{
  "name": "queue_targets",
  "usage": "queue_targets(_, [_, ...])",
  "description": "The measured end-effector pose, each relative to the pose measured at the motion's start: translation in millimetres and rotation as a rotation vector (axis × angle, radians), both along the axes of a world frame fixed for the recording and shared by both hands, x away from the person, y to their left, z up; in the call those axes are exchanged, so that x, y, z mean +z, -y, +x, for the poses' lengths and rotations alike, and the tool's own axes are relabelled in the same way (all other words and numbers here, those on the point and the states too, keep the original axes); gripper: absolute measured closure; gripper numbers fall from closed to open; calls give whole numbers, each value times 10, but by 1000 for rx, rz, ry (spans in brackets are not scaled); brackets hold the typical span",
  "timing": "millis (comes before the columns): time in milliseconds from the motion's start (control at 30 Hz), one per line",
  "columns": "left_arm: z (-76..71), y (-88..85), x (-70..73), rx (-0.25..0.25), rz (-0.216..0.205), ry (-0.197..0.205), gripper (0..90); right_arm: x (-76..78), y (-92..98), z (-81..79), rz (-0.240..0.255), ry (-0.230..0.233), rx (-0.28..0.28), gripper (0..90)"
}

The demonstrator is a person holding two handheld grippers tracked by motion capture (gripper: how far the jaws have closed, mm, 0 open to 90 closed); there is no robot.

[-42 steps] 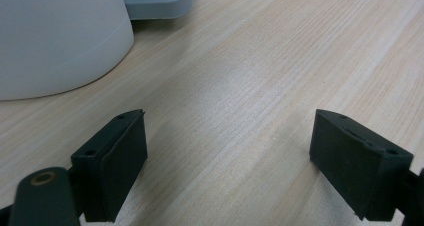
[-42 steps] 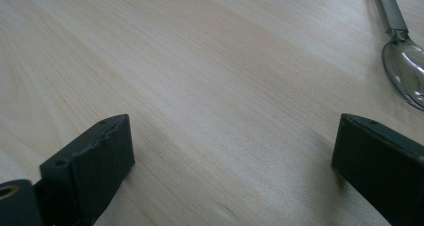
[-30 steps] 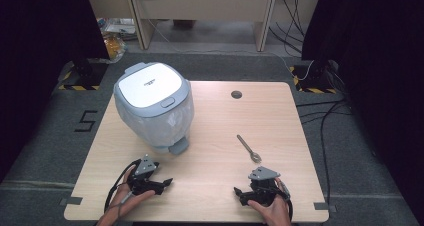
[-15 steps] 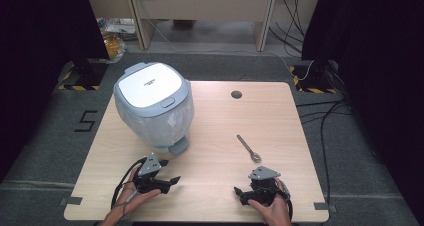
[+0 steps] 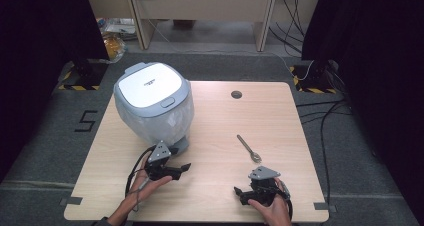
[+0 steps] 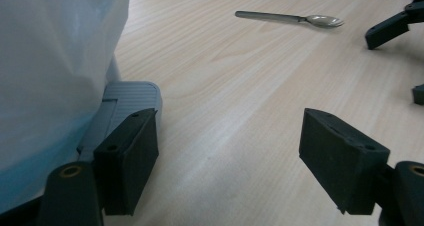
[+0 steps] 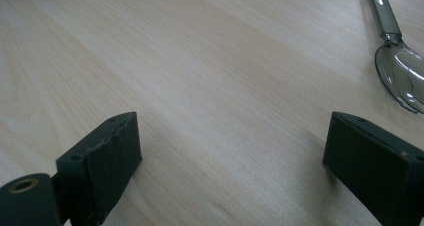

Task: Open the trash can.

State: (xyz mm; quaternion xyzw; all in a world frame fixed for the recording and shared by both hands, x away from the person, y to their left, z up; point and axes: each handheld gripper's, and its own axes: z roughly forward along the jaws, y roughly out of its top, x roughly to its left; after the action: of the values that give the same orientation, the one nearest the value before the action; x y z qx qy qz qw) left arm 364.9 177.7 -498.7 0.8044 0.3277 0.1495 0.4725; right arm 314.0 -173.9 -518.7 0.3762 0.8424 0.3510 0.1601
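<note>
A grey and white rice cooker (image 5: 152,101) wrapped in clear film stands at the table's left. My left gripper (image 5: 181,170) lies low just in front of it and points right. In the left gripper view the cooker (image 6: 55,61) and its grey base tab (image 6: 132,93) sit beside the left jaw. The left gripper (image 6: 235,161) is open, its jaws have just been opening a little, and nothing is between them. A metal spoon (image 5: 248,148) lies right of centre. My right gripper (image 5: 240,196) rests open near the front edge with bare wood between its jaws, and the spoon (image 7: 397,61) lies beyond its right jaw.
The wooden table (image 5: 280,116) has a round cable hole (image 5: 236,94) near its far edge. Cables run on the floor at the right. In the left gripper view the spoon (image 6: 290,18) lies far ahead and the other gripper (image 6: 395,26) is at the top right.
My left gripper has slid to the right and slightly away from the front edge, closer to the cooker's base. The right gripper and the spoon have stayed put.
</note>
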Motion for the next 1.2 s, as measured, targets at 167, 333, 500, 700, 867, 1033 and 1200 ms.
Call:
queue_targets(167, [39,34,-33,27,13,6,229,0,0,0,0,0,1,84])
queue_targets(333, [69,71,-59,47,36,26,223,0,0,0,0,-1,2,84])
queue_targets(500, [107,107,-108,71,69,38,200,0,-3,-1,2,-2,3,83])
queue_targets(700, [82,166,-133,76,160,90,200,-1,-4,-1,2,-1,8,83])
queue_targets(867, [74,171,-172,70,179,120,221,-1,-4,-1,2,-1,8,82])
queue_targets(1033, [106,104,-171,67,126,85,270,-2,-4,-1,2,-1,9,82])
queue_targets(1200, [105,106,-184,65,129,87,277,-2,-4,-1,2,-1,9,82])
